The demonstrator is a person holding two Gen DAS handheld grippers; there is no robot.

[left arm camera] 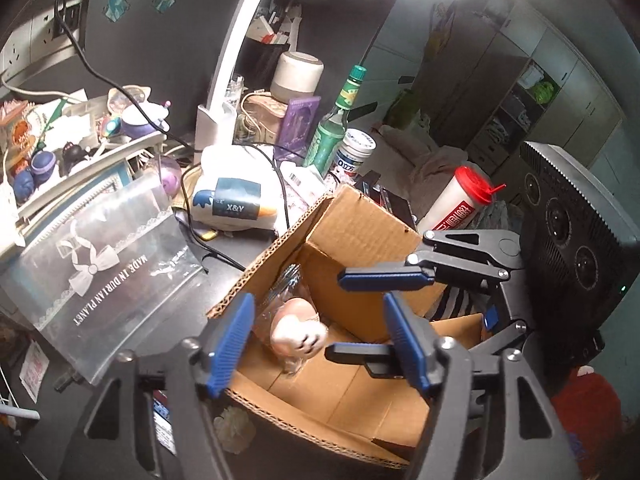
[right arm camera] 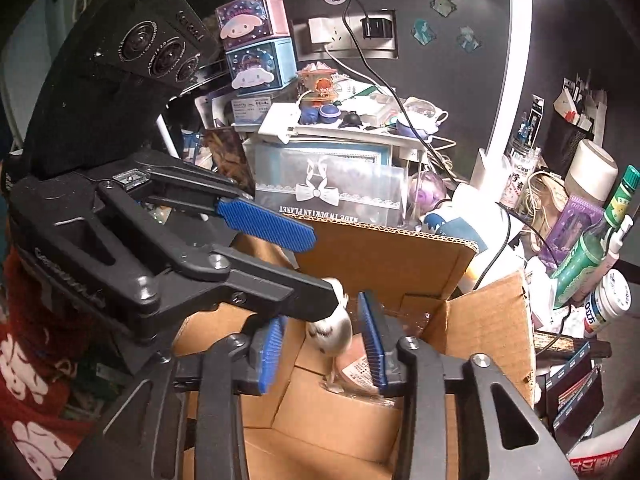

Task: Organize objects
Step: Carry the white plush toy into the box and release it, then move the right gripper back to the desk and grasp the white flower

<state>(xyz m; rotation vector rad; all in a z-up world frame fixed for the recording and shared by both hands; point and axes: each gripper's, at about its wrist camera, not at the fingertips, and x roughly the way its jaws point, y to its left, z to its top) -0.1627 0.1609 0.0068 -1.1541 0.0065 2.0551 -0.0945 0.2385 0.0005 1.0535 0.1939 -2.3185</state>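
An open cardboard box [left arm camera: 352,232] stands on a cluttered dark desk. Inside it lies a small pale pink figure with a face, in clear wrapping [left arm camera: 298,330]; it also shows in the right wrist view [right arm camera: 334,330]. My left gripper [left arm camera: 320,344] is open and empty, hovering over the box's near edge above the figure. My right gripper [right arm camera: 326,350] is open and empty, reaching into the box from the right, its fingers either side of the figure without touching it. The right gripper shows in the left wrist view [left arm camera: 356,316], and the left gripper in the right wrist view [right arm camera: 316,268].
A clear zip pouch with a bow print [left arm camera: 104,264] lies left of the box. Behind it are a white plush [left arm camera: 232,200], a green bottle [left arm camera: 332,128], a white jar [left arm camera: 354,152], a red-lidded tube [left arm camera: 460,196], a lamp arm [left arm camera: 240,32] and trays of small toys [right arm camera: 340,116].
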